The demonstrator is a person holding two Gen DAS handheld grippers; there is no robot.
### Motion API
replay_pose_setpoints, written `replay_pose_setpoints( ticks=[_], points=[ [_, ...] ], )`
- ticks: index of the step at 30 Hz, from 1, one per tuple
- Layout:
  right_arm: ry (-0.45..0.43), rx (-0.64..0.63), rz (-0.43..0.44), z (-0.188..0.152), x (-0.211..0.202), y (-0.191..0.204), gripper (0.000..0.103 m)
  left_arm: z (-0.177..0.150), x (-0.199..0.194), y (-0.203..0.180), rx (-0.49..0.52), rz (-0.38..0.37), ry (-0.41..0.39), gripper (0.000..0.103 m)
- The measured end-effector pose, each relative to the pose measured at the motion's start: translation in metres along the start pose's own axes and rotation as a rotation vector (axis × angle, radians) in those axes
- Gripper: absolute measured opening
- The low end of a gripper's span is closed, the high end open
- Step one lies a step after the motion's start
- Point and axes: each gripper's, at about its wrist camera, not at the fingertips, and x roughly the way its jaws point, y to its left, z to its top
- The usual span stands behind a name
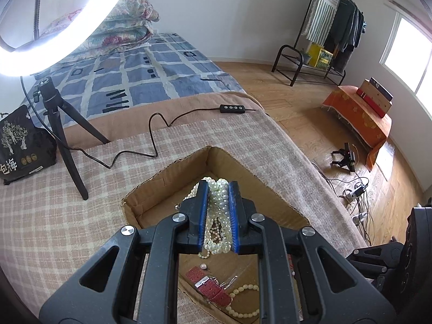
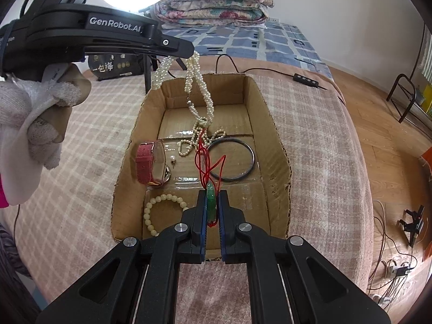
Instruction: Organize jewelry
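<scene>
**Pearls lifted, jade pendant pinched over the box**

The left gripper (image 1: 218, 189) clamps a bundle of white pearl necklaces (image 2: 194, 81), which hangs lengthwise down into the open brown cardboard box (image 2: 278, 145). The right gripper (image 2: 212, 197) is closed on a slim green jade pendant (image 2: 211, 202), its long axis along the fingers, red cord (image 2: 205, 159) leading forward toward the pearls.

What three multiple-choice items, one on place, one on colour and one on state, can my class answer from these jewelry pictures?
1. Where does the dark bangle lie?
A. in the cardboard box
B. on the bed cover
C. on the floor

2. What colour is the watch strap?
A. blue
B. red
C. black

3. What is the right gripper doing?
A. open, holding nothing
B. shut on the green pendant
C. shut on the watch

Key: 1 A, box walls surround it; 2 B, the strap shows red; 3 B, pendant sits between its fingers.
</scene>
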Motion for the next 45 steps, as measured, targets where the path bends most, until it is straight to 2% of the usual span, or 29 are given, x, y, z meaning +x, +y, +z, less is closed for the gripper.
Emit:
replay_pose_setpoints(
  ticks=[16, 17, 19, 20, 22, 23, 24, 30, 35, 45],
  points=[
    [0.022, -0.037, 0.006, -0.001, 0.007, 0.008, 0.006, -0.001, 0.008, -0.007, 0.018, 0.009, 0.011, 0.013],
    [0.022, -0.043, 0.004, -0.001, 0.008, 0.009, 0.008, 0.0, 0.008, -0.007, 0.02, 0.009, 0.012, 0.013],
    [0.019, -0.054, -0.009, -0.001, 0.007, 0.012, 0.021, -0.001, 0.008, -0.008, 0.023, 0.012, 0.013, 0.013],
    [0.017, -0.057, -0.016, -0.001, 0.007, 0.013, 0.037, -0.001, 0.008, -0.008, 0.025, 0.015, 0.014, 0.014],
    [0.002, -0.062, -0.035, -0.001, 0.004, 0.015, 0.052, 0.0, 0.007, -0.007, 0.025, 0.019, 0.015, 0.029],
    [-0.002, -0.063, -0.039, -0.001, 0.003, 0.016, 0.057, -0.001, 0.005, -0.007, 0.024, 0.023, 0.008, 0.055],
    [-0.005, -0.067, -0.044, 0.0, 0.002, 0.018, 0.06, -0.001, 0.003, -0.006, 0.021, 0.031, -0.005, 0.067],
    [-0.012, -0.09, -0.103, 0.002, 0.001, 0.025, 0.069, 0.001, -0.005, -0.002, 0.015, 0.045, -0.014, 0.068],
    [-0.016, -0.103, -0.15, 0.002, -0.003, 0.029, 0.07, 0.001, -0.014, 0.0, 0.008, 0.056, -0.021, 0.072],
    [-0.044, -0.081, -0.189, 0.004, -0.022, 0.035, 0.07, 0.0, -0.045, 0.008, -0.007, 0.08, -0.051, 0.073]
  ],
)
